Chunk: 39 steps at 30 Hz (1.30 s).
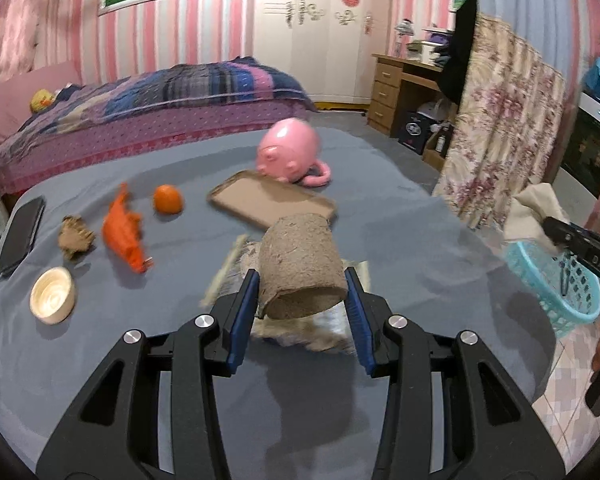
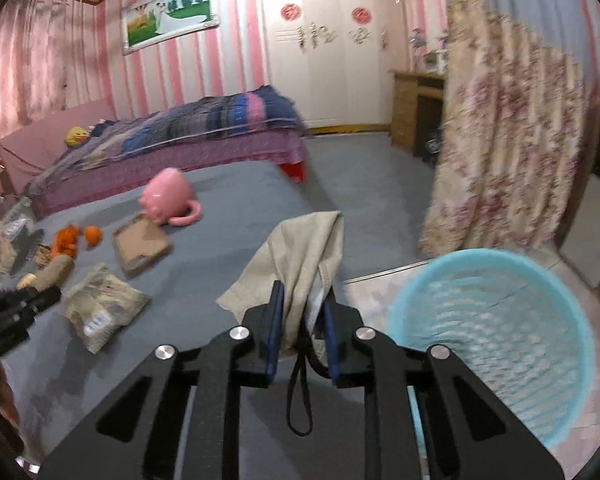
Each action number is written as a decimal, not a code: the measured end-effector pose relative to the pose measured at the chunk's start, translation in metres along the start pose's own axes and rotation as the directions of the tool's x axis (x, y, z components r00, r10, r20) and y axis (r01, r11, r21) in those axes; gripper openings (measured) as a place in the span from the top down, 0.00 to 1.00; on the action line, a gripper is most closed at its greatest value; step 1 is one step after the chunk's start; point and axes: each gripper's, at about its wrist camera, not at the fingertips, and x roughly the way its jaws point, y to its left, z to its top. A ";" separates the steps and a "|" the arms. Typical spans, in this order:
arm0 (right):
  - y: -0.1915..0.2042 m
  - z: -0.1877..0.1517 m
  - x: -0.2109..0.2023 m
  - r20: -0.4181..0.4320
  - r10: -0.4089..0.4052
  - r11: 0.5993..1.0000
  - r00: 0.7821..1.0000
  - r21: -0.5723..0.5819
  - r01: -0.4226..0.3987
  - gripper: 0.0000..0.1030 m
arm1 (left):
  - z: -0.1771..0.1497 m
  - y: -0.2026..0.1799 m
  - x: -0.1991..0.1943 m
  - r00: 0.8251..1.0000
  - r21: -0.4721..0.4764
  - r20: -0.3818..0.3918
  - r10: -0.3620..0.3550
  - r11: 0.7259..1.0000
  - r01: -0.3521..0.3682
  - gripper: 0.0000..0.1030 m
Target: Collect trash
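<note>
Left tool (image 1: 302, 294) clamped on brown cardboard roll (image 1: 300, 268), held over grey counter (image 1: 400, 240); right tool (image 2: 302, 322) pinched on beige cloth (image 2: 304, 256) next to blue basket (image 2: 492, 344), just off counter edge

The left wrist camera sits just behind the left tongs (image 1: 302, 284) and looks forward and down over the grey counter (image 1: 400, 248). It is close to the counter and faces the far bed (image 1: 160, 108) and the white wardrobe (image 1: 312, 32).

The right wrist camera sits just behind the right tongs (image 2: 302, 308). It looks the same way, but from farther right, near the counter's right edge beside the blue basket (image 2: 496, 344).

Both views share the counter (image 2: 228, 216), the pink pig mug (image 1: 290, 150) (image 2: 168, 196), the bed (image 2: 172, 136), the wardrobe (image 2: 328, 40) and the basket (image 1: 556, 292). Each camera also sees the other tongs at its side edge.
</note>
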 end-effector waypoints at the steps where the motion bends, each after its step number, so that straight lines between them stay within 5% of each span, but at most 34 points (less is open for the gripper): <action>1: -0.008 -0.001 -0.004 0.000 -0.015 1.000 1.000 -0.001 0.015 0.82 | 0.003 -0.008 0.001 1.000 0.004 0.003 -0.015 1.000 0.015 0.60; 9: -0.093 -0.015 -0.038 0.012 -0.179 0.982 0.984 0.071 0.177 0.82 | 0.018 -0.085 0.013 0.987 0.044 0.006 -0.162 0.986 0.162 0.60; 19: -0.155 -0.031 -0.051 0.017 -0.288 0.942 0.957 0.183 0.281 0.82 | 0.024 -0.201 0.027 0.949 0.185 -0.021 -0.314 0.932 0.312 0.60; 34: -0.184 -0.048 -0.042 0.002 -0.318 0.922 0.948 0.232 0.308 0.82 | 0.016 -0.295 0.064 0.919 0.309 -0.080 -0.386 0.867 0.391 0.58; 39: -0.187 -0.051 -0.037 -0.010 -0.317 0.922 0.948 0.232 0.311 0.82 | 0.022 -0.307 0.076 0.917 0.325 -0.105 -0.384 0.859 0.397 0.43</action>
